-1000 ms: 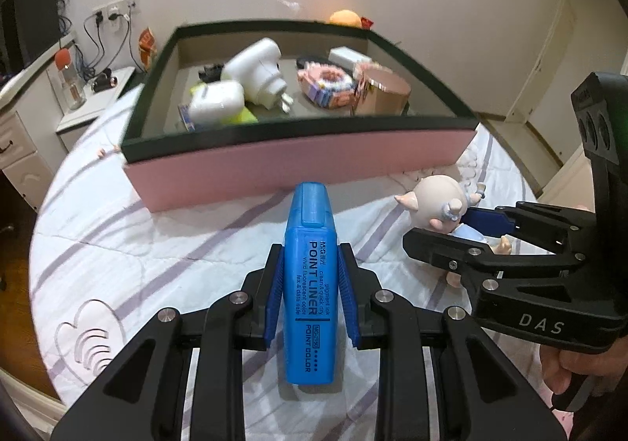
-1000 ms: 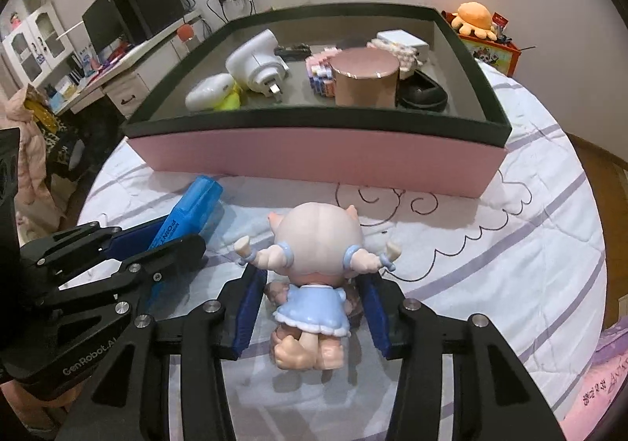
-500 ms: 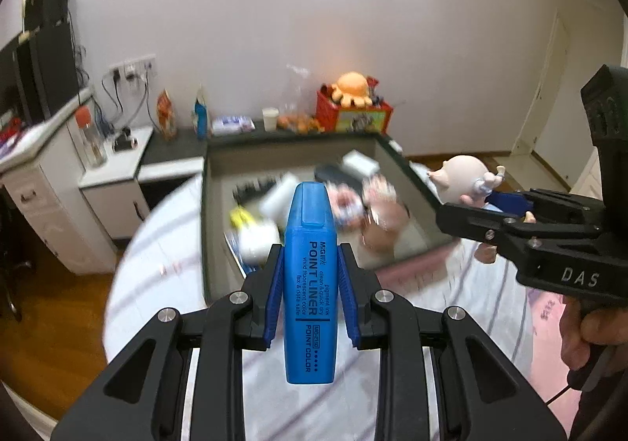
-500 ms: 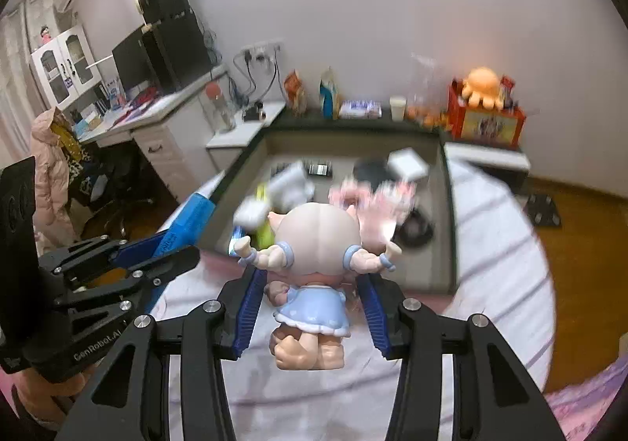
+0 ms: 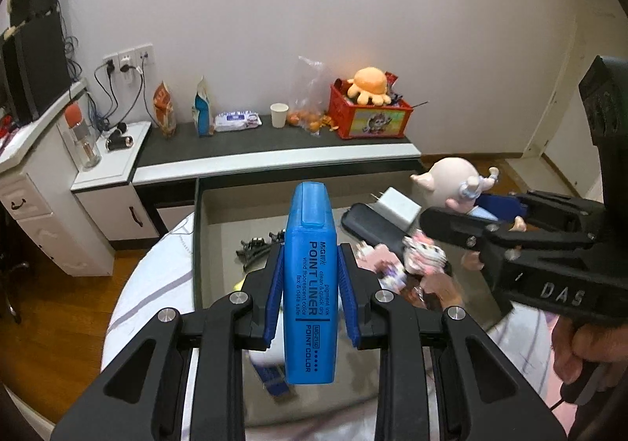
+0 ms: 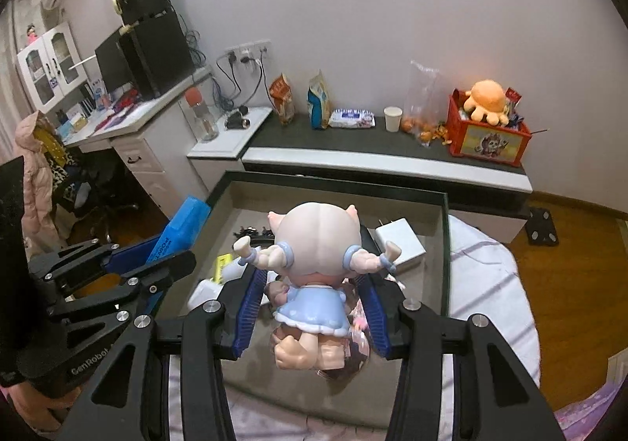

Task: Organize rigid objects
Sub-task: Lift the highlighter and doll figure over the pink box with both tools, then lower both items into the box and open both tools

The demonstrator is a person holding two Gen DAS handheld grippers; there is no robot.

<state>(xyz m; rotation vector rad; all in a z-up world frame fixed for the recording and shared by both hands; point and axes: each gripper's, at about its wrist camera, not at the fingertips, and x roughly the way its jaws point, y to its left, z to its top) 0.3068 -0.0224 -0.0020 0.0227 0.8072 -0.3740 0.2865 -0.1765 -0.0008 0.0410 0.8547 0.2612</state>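
Note:
My left gripper (image 5: pixel 310 276) is shut on a blue highlighter pen (image 5: pixel 310 284) marked POINT LINER, held above the open box (image 5: pixel 198 229). My right gripper (image 6: pixel 312 291) is shut on a small doll (image 6: pixel 314 256) with a pale head and a light blue dress, and it also hangs over the box (image 6: pixel 445 244). In the left wrist view the right gripper (image 5: pixel 482 213) and the doll (image 5: pixel 451 182) show at the right. The right wrist view has the left gripper (image 6: pixel 165 256) and the pen (image 6: pixel 176 229) at its left.
Inside the box lie a white charger (image 6: pixel 400 240), a black case (image 5: pixel 373 229), black clips (image 5: pixel 255 248), a yellow item (image 6: pixel 221 268) and pink blurred items (image 5: pixel 416 264). The box stands on a round table with a striped white cloth (image 6: pixel 486 284). A low cabinet (image 6: pixel 384 158) lines the wall.
Both grippers have risen and moved forward from the cloth in front of the box to above its inside, still holding the pen and the doll. The view now looks down into the box.

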